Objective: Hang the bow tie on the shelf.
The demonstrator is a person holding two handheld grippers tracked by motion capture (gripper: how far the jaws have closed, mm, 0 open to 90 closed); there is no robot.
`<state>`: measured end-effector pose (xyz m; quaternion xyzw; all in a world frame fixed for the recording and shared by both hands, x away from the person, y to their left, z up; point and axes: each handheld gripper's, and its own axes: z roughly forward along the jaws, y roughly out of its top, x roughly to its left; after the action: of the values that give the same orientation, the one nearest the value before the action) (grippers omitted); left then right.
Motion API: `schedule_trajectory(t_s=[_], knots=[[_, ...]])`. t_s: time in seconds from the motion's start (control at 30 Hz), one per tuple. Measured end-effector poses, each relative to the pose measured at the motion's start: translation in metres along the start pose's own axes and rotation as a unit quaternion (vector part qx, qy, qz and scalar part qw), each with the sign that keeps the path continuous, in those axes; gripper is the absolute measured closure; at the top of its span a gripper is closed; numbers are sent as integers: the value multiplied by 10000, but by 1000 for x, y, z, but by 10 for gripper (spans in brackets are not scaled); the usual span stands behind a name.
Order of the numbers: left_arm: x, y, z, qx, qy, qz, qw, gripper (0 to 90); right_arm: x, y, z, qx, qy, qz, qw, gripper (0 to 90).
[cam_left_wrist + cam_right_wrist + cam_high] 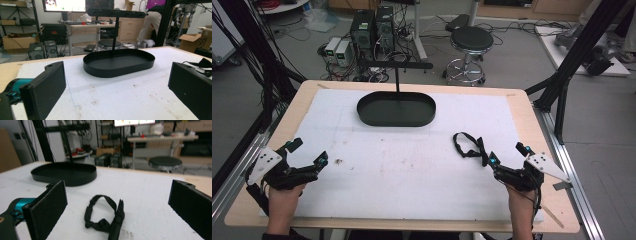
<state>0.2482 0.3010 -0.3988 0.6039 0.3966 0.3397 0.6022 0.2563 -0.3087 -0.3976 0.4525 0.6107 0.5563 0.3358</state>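
This is a robotics lab or workshop. Desktop computer towers (373,27) sit on the grey floor amid tangled cables, beside a round black stool (471,39), and black aluminium framing (579,42) rises around the wooden table (522,107). Behind stand a monitor (64,5), cardboard boxes (16,41) and cluttered workbenches (86,25).
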Motion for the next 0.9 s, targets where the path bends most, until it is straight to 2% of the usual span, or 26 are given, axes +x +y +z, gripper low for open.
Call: schedule_trajectory(t_s=[0.03, 0.1, 0.13, 0.17, 0.2, 0.27, 0.3, 0.33, 0.43, 0.53, 0.63, 0.77, 0.8, 0.83, 0.9], knots=[[0, 0, 0, 0, 0, 0, 10000, 18, 0, 0, 0, 0, 0, 0, 10000, 12], [0, 0, 0, -2, 2, -2, 10000, 18, -3, 0, 7, 184, -61, 48, 9998, 12], [0, 0, 0, -1, 4, 1, 10000, 18, -6, 1, 14, 401, -93, 161, 9990, 12], [0, 0, 0, 1, 3, -3, 10000, 18, -6, 1, 14, 401, -93, 161, 9990, 12], [0, 0, 0, 7, 6, -3, 10000, 18, -8, 2, 21, 620, -143, 232, 9977, 12], [0, 0, 0, 17, 1, -12, 10000, 18, -9, 3, 28, 799, -202, 179, 9964, 12], [0, 0, 0, 19, -2, -22, 10000, 18, -9, 3, 28, 799, -202, 179, 9964, 12], [0, 0, 1, 19, -13, -22, 10000, 18, -8, 4, 37, 1024, -194, 236, 9943, 12], [0, 0, 1, 25, -16, -26, 10000, 18, -8, 4, 43, 1167, -220, 206, 9927, 12], [0, 0, 0, 38, -10, -25, 10000, 18, -9, 2, 57, 1489, -325, 127, 9882, 12], [0, 0, 1, 35, -23, -38, 10000, 18, -10, 0, 65, 1737, -435, 167, 9837, 17], [0, 0, 1, 34, -28, -47, 10000, 18, -10, -1, 73, 1936, -478, 161, 9798, 17], [0, 0, 1, 34, -27, -47, 10000, 18, -9, -2, 76, 2018, -490, 161, 9781, 17], [0, 0, 1, 34, -26, -43, 10000, 18, -9, -3, 82, 2190, -477, 153, 9744, 62], [0, 0, 1, 34, -25, -41, 10000, 18, -8, -5, 88, 2385, -434, 158, 9700, 65]])
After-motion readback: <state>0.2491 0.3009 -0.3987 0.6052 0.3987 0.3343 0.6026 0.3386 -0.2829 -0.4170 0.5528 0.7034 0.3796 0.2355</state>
